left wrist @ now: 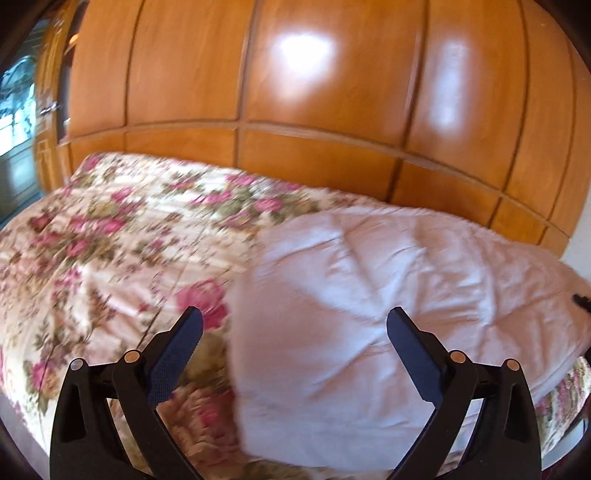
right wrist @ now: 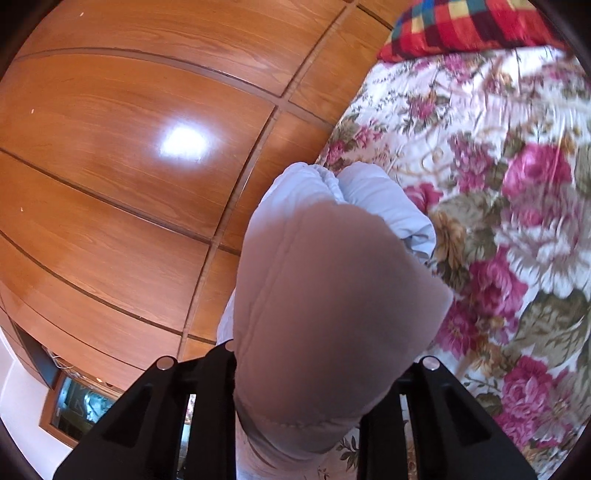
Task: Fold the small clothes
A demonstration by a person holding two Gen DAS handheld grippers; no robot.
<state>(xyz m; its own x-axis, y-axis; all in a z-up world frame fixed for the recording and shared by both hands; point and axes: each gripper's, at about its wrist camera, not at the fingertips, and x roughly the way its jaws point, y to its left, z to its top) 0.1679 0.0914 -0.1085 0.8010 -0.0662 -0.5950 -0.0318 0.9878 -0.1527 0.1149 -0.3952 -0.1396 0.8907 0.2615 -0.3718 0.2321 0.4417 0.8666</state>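
Note:
A small white garment [left wrist: 388,288] lies spread on the floral bedspread [left wrist: 110,240], on the right half of the left wrist view. My left gripper [left wrist: 294,325] hovers open above its near left part, fingers wide apart and empty. In the right wrist view the same white garment [right wrist: 332,295] is bunched and draped over my right gripper [right wrist: 299,373], which is shut on a fold of it and holds it lifted off the bedspread [right wrist: 498,221]. The cloth hides the right fingertips.
A glossy wooden panelled wall [left wrist: 295,92] runs along the far side of the bed. A red checked pillow or blanket [right wrist: 472,26] lies at the bed's far end. A window [left wrist: 14,110] shows at the far left.

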